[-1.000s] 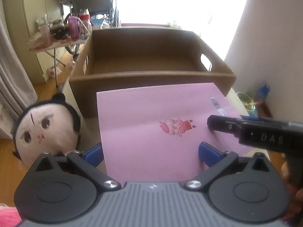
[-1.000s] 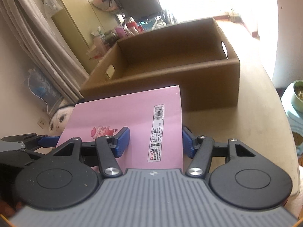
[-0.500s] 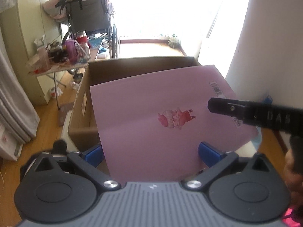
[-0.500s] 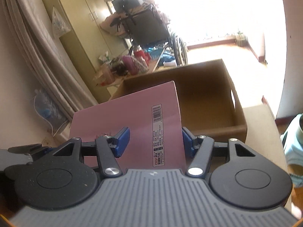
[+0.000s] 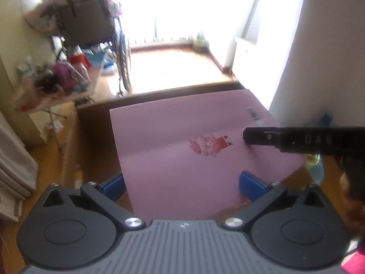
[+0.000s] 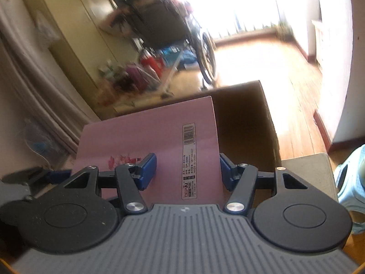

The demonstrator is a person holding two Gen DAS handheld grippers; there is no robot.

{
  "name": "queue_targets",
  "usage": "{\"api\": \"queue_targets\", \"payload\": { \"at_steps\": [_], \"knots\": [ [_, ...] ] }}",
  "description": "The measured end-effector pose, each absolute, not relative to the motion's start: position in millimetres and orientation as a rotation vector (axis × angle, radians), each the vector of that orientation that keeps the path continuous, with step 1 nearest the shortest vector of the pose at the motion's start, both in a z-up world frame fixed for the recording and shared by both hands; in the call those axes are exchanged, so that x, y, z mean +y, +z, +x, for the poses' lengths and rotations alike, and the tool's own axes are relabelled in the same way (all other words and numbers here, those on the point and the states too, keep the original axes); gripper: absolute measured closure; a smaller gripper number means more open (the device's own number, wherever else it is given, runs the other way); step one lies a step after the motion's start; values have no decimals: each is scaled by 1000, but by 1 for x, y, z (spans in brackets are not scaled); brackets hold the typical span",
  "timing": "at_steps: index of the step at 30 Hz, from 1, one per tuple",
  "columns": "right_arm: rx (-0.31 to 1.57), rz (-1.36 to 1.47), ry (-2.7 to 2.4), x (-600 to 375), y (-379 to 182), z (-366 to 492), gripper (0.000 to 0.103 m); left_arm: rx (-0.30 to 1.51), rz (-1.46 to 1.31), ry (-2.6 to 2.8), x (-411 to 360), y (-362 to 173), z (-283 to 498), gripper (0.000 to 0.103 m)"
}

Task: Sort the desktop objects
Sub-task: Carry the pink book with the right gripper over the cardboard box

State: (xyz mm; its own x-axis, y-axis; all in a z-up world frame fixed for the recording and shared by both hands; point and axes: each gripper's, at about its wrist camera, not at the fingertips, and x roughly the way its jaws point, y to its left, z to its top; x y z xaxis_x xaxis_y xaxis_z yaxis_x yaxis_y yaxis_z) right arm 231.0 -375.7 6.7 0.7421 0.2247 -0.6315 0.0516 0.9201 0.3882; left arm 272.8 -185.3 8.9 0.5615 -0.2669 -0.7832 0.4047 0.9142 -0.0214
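The background is smearing in both views, so the clutter on the folding table [image 5: 49, 86] is impossible to identify beyond pink and red blobs. The near edge of the pink notebook [image 5: 182, 150] is disappearing under the camera housings, and the notebook is covering most of the cardboard box [image 6: 245, 123], leaving only its dark interior and right wall showing. The person's hand [image 5: 353, 207] is showing only as a sliver at the right margin of the left view.

The left gripper [image 5: 182, 183] is pointing down with its blue pads at the notebook's two side edges; whether they are pressing cannot be told, as the cover is hiding part of the left pad. The right gripper [image 6: 188, 170] is straddling the notebook's barcode corner with jaws about halfway spread: the right pad is sitting against the spine edge and the left pad is lying over the cover, so it appears to be pinching the notebook. The notebook is hanging in the air above the box.

A wheelchair [image 6: 159, 22] is standing on the wooden floor [image 6: 262, 68] before a blown-out bright window [image 5: 182, 6], with a yellowish cupboard [image 6: 73, 34] to the left.

The cover is carrying a barcode label [image 6: 189, 159] reading "DSPAI" and "DP-3260"; smaller lines are illegible. A cartoon figure [image 5: 209, 145] is printed mid-cover. The right gripper's finger is showing "DAS".
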Motion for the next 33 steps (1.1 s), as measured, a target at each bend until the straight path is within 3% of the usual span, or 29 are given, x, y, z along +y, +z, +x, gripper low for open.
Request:
{"api": "queue_targets", "payload": {
  "at_steps": [10, 15, 19, 23, 25, 29, 33],
  "knots": [
    [941, 318, 31, -381, -57, 304, 44, 1116, 193, -501, -204, -66, 358, 0],
    [962, 173, 9, -370, -59, 320, 38, 1215, 158, -506, -202, -100, 383, 0],
    [925, 80, 4, -362, -45, 318, 26, 1228, 144, -519, -199, -108, 389, 0],
    [893, 41, 41, -361, -26, 307, 26, 1244, 105, -513, -189, -109, 395, 0],
    [924, 60, 121, -358, -22, 304, 28, 1265, 81, -499, -185, -111, 394, 0],
    [1083, 82, 270, -347, -36, 308, 47, 1366, 34, -485, -184, -127, 412, 0],
    [1248, 88, 367, -332, -64, 325, 53, 1429, 10, -495, -186, -144, 420, 0]
  ]
}}
